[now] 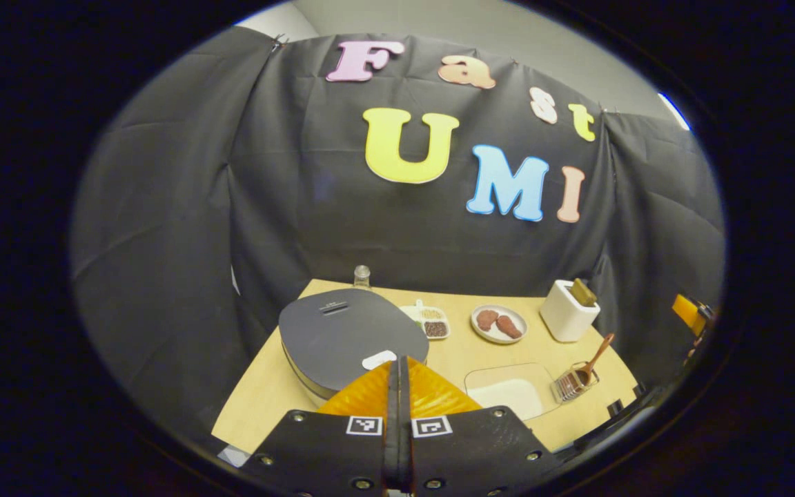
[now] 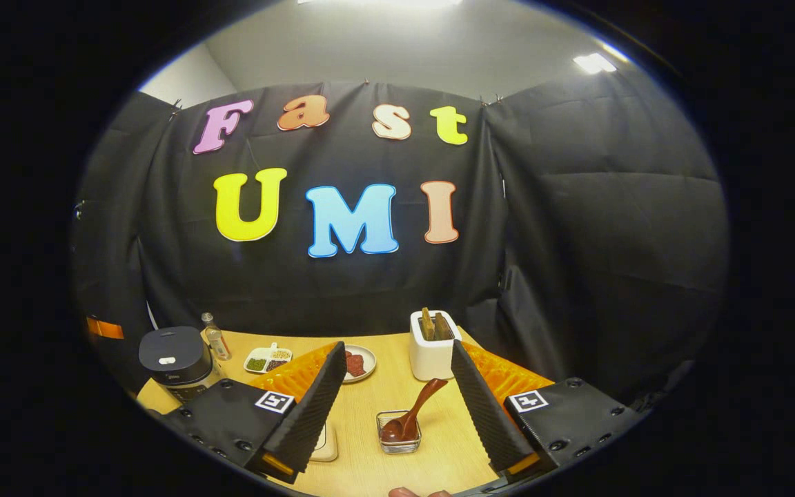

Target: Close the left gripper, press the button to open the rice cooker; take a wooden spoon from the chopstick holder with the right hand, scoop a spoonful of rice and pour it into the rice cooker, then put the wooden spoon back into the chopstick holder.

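left claw (image 1: 398,386) pinched together above rice cooker (image 1: 349,335), wooden spoon (image 2: 415,414) between right claw (image 2: 397,407) fingers

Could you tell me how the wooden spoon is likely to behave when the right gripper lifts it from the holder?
The wooden spoon looks rigid and light, so it should lift without bending. It leans loosely in the small wire holder, which may tip or slide. Its smooth, glossy handle could slip.

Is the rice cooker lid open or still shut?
Shut. The rice cooker has its dark lid lying flat over the body in the left gripper view; the closed left gripper sits near its front button.
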`<action>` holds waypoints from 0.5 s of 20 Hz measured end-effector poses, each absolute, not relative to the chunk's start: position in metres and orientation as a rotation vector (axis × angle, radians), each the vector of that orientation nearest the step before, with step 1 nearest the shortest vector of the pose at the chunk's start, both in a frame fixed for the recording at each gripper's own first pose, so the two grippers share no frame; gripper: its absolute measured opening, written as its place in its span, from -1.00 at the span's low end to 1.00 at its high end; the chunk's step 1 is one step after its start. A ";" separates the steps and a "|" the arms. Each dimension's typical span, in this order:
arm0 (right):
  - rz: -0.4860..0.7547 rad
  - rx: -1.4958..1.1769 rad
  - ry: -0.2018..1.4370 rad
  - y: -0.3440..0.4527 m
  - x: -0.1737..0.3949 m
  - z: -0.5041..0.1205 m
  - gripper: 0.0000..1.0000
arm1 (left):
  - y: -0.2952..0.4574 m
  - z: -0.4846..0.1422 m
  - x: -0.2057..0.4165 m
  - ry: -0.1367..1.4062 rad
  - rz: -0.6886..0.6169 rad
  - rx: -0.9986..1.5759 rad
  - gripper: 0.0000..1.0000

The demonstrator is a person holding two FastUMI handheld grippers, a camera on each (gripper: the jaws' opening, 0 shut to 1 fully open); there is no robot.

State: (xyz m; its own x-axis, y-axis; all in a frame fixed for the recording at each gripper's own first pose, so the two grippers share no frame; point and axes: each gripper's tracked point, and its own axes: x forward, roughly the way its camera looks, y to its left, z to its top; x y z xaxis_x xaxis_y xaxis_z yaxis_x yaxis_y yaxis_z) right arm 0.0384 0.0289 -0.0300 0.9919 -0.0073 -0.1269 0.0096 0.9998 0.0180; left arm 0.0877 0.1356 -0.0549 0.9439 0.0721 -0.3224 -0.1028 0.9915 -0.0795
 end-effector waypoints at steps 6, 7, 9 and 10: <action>-0.016 0.078 0.156 0.023 0.060 -0.053 0.94 | 0.148 -0.095 0.146 0.473 0.101 -0.178 -0.98; -0.010 0.084 0.170 0.024 0.063 -0.058 0.86 | 0.150 -0.104 0.153 0.487 0.106 -0.197 -0.98; -0.017 0.091 0.182 0.020 0.066 -0.065 0.86 | 0.153 -0.114 0.164 0.513 0.122 -0.230 -0.98; -0.016 0.103 0.184 0.019 0.070 -0.066 0.86 | 0.155 -0.118 0.169 0.523 0.130 -0.245 -0.98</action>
State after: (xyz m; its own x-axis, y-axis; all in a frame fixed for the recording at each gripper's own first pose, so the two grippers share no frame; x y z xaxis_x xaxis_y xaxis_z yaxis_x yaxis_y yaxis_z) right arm 0.0699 0.0192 -0.0662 0.9830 -0.0061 -0.1832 0.0251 0.9945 0.1013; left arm 0.1688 0.1550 -0.1180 0.8590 0.0602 -0.5085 -0.1844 0.9628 -0.1975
